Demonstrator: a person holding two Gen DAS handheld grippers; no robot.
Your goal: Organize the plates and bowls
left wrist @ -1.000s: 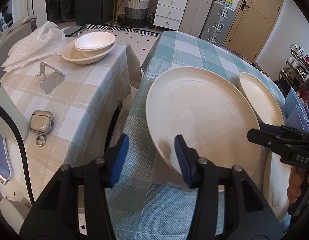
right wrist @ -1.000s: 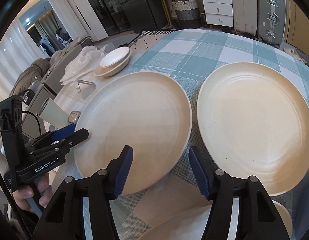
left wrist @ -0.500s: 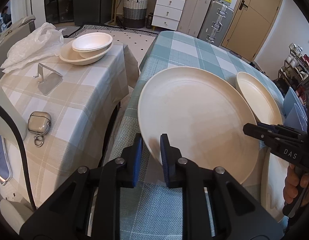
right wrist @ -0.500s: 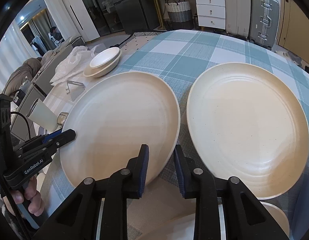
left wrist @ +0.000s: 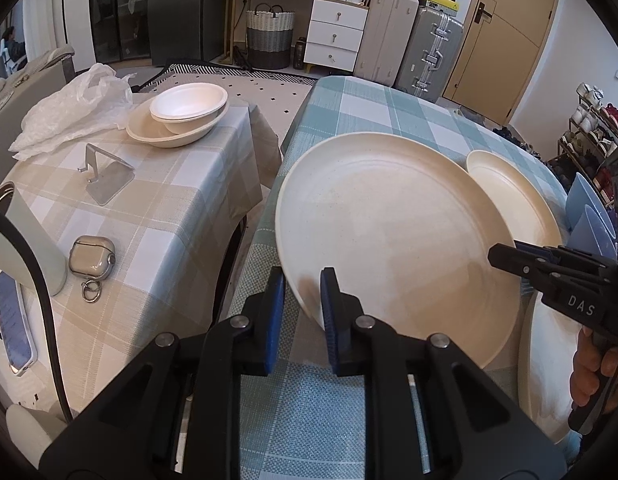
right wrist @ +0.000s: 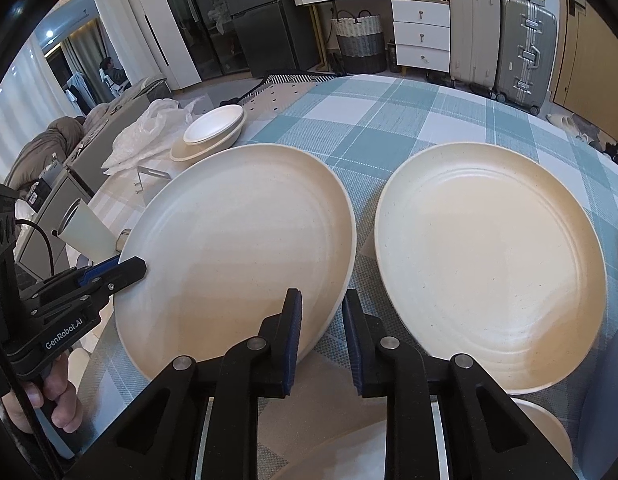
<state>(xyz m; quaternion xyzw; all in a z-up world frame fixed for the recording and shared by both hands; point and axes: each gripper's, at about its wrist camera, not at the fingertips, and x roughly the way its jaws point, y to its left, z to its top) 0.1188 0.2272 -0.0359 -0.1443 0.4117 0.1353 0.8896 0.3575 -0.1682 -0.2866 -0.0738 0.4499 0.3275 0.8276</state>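
Note:
A large cream plate [left wrist: 389,240] lies on the blue-checked table [left wrist: 349,104], its left edge near the table's side. My left gripper [left wrist: 303,300] is shut on the plate's near-left rim, with the rim pinched between the blue pads. My right gripper [right wrist: 321,320] is shut on the same plate [right wrist: 245,248] at its near-right rim. Each gripper appears in the other's view: the right gripper [left wrist: 495,251] at the plate's right edge, the left gripper [right wrist: 139,266] at its left. A second cream plate [right wrist: 489,272] lies just right of it. Two stacked bowls [left wrist: 181,116] sit on the beige-checked side table [left wrist: 169,208].
A third plate [left wrist: 545,360] lies at the near right. On the side table are a metal phone stand [left wrist: 105,176], an earbud case [left wrist: 91,258], a pale cup [left wrist: 25,240] and a crumpled plastic bag [left wrist: 69,112]. Blue objects [left wrist: 589,216] stand at the far right.
Both grippers stood open around the large plate's rim a second ago. Their jaws have since closed onto it, and the hands have hardly moved.

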